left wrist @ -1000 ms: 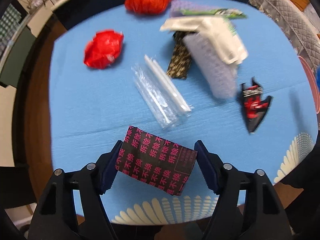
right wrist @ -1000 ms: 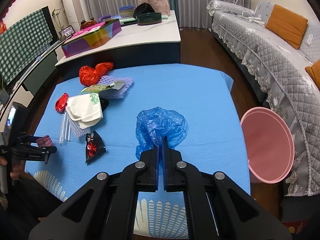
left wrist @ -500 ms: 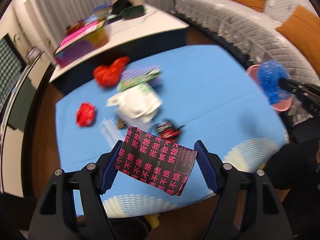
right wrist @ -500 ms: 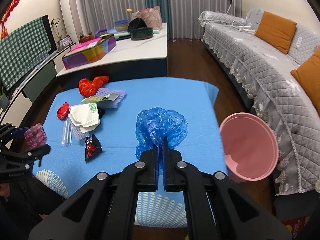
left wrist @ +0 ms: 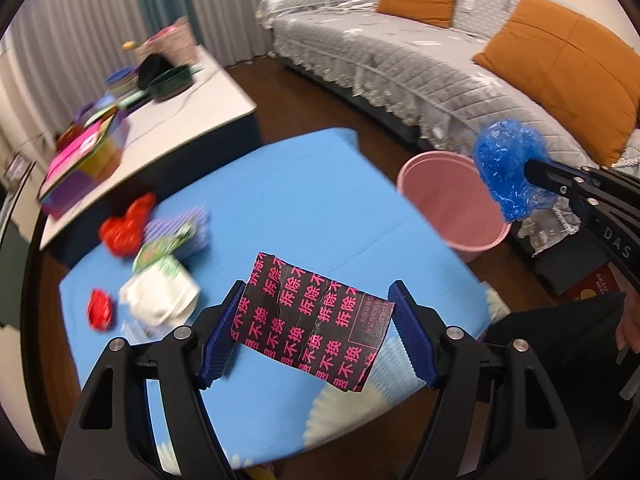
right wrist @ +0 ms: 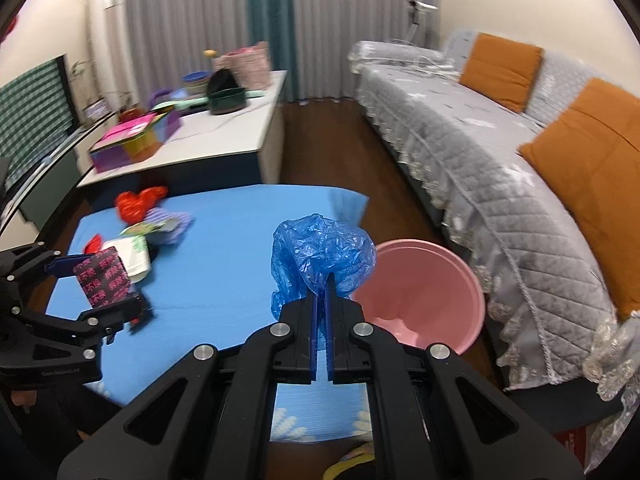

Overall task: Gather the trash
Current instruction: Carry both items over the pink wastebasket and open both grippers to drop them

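Observation:
My left gripper [left wrist: 316, 324] is shut on a black wrapper with pink characters [left wrist: 312, 320], held wide between its blue pads above the blue table [left wrist: 312, 200]. The same wrapper [right wrist: 106, 272] and left gripper [right wrist: 96, 284] show at the left of the right wrist view. My right gripper [right wrist: 322, 284] is shut on a crumpled blue plastic bag [right wrist: 320, 252], lifted just left of the pink bin [right wrist: 432, 300]. In the left wrist view that bag [left wrist: 508, 164] hangs over the pink bin [left wrist: 448, 200], with the right gripper [left wrist: 532, 170] behind it.
Several pieces of trash lie at the table's far left: a red bag [left wrist: 124, 228], a small red wrapper [left wrist: 100, 308], white packaging [left wrist: 160, 292], a purple sheet [left wrist: 180, 232]. A grey sofa [right wrist: 520, 184] runs along the right. A white counter [right wrist: 208, 136] stands behind the table.
Both grippers have risen and swung right toward the pink bin, each keeping its load. The left view has tilted up from the tabletop to the room; the bin has drawn closer to the blue bag.

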{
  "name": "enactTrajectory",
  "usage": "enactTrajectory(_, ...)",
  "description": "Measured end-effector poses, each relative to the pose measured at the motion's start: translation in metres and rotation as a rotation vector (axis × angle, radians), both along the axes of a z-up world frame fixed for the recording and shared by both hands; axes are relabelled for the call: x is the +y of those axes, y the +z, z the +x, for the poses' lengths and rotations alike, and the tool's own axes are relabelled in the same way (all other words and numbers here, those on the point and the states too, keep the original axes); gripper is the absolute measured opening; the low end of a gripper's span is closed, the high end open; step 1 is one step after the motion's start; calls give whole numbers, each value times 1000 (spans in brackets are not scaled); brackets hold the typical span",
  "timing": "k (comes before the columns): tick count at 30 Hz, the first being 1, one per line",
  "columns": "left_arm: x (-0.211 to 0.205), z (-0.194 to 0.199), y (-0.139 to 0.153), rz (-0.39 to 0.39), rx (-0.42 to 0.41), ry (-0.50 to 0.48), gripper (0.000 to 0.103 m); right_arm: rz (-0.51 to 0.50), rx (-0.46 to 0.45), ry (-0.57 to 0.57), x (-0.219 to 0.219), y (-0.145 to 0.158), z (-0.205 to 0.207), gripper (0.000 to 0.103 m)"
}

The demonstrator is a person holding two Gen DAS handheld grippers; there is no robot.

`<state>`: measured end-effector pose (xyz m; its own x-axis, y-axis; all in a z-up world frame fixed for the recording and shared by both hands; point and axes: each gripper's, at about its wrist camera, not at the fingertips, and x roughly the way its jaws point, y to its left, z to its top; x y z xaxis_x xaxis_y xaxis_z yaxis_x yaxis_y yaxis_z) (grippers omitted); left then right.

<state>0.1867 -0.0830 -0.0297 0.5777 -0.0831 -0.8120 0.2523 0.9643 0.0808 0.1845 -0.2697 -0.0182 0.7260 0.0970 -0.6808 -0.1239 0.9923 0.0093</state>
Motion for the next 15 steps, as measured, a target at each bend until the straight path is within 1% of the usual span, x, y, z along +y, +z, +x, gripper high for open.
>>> enactTrajectory(5,-46,38,13,-39,-28,-68,70,10,7,-112,-43,-4,16,4)
enactTrajectory(8,-73,62,12,-66,-27,-105,70,21,30,-170,-71,-11,29,4)
enactTrajectory(12,-119,98,-2,-83,1,-148,70,27,44,-230,-100,-20,51,5)
enactTrajectory(15,-153,123,-22,-73,25,-180,71,65,66,-292,-125,-38,69,5)
